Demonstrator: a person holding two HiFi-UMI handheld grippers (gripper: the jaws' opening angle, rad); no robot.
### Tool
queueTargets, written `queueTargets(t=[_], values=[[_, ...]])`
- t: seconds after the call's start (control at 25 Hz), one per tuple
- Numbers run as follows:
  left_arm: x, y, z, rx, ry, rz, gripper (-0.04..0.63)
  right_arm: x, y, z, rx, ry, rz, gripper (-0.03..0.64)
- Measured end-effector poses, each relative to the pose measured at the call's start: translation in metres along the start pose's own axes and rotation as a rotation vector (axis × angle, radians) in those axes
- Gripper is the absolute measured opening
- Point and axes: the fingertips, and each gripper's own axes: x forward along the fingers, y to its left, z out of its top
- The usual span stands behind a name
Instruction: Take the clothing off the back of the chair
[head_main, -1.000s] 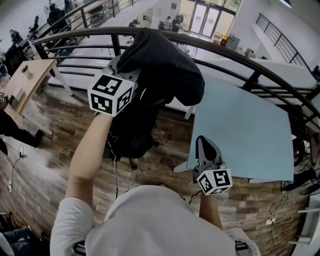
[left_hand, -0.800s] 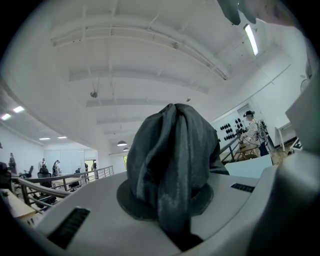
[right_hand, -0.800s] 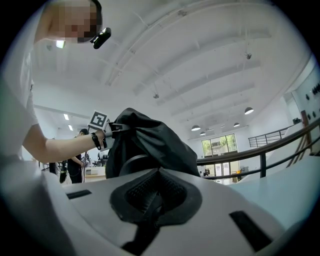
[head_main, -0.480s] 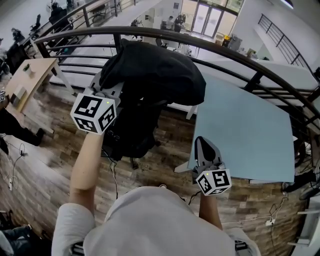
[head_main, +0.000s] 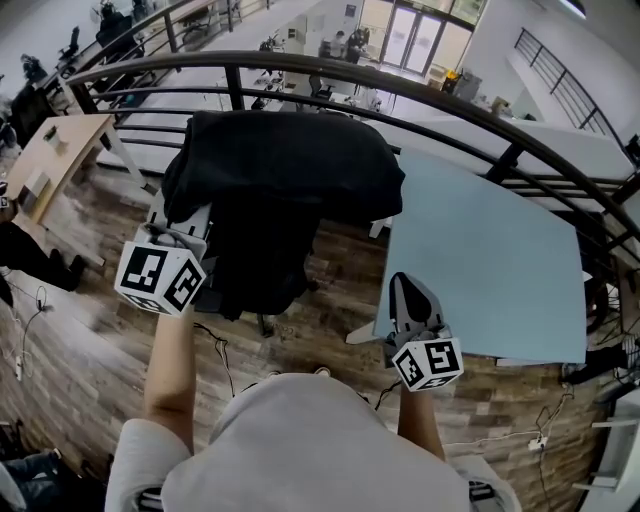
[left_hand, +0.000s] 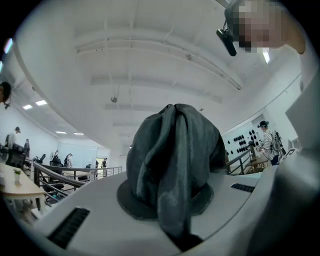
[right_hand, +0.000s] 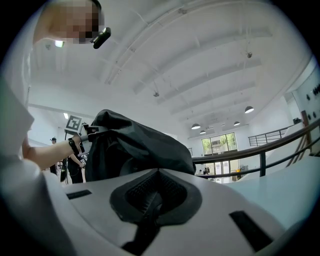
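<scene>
The black clothing (head_main: 285, 175) is held up over the black chair (head_main: 255, 270), spread wide; I cannot tell whether it still touches the chair back. My left gripper (head_main: 183, 222) is shut on the garment's left edge. In the left gripper view a bunched fold of the dark cloth (left_hand: 172, 155) stands pinched between the closed jaws of the left gripper (left_hand: 172, 212). My right gripper (head_main: 405, 285) hovers by the table's near corner, shut and empty. In the right gripper view its pads (right_hand: 165, 187) meet with nothing between them, and the clothing (right_hand: 135, 145) hangs ahead.
A light blue table (head_main: 490, 260) stands to the right of the chair. A curved dark railing (head_main: 450, 90) runs behind both. A wooden desk (head_main: 50, 150) stands at far left. Cables (head_main: 225, 345) trail over the plank floor under the chair.
My left gripper has moved left and nearer to me, dragging the clothing with it; the garment now lies lower and more spread out. The right gripper has stayed in place.
</scene>
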Motion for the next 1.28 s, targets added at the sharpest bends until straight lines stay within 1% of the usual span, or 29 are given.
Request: queueTargets(t=[0.2, 0.4, 0.56, 0.8, 1.2, 1.28], values=[[-0.027, -0.004, 0.005, -0.010, -0.022, 0.006, 0.048, 0.002, 0.004, -0.001, -0.002, 0.006, 0.010, 0.020], [-0.056, 0.010, 0.019, -0.044, -0.066, 0.037, 0.048, 0.004, 0.014, -0.001, -0.010, 0.010, 0.027, 0.020], [-0.079, 0.030, 0.017, -0.082, -0.063, 0.086, 0.048, 0.003, 0.022, -0.002, -0.010, 0.015, 0.038, 0.020], [-0.115, 0.050, 0.001, -0.108, -0.029, 0.140, 0.048, 0.007, 0.042, -0.007, -0.004, 0.024, 0.062, 0.020], [-0.196, 0.107, 0.009, -0.159, -0.063, 0.295, 0.048, 0.005, 0.080, -0.015, -0.003, 0.040, 0.095, 0.020], [-0.212, 0.114, 0.011, -0.155, -0.057, 0.312, 0.048, 0.007, 0.090, -0.016, -0.002, 0.042, 0.105, 0.020]])
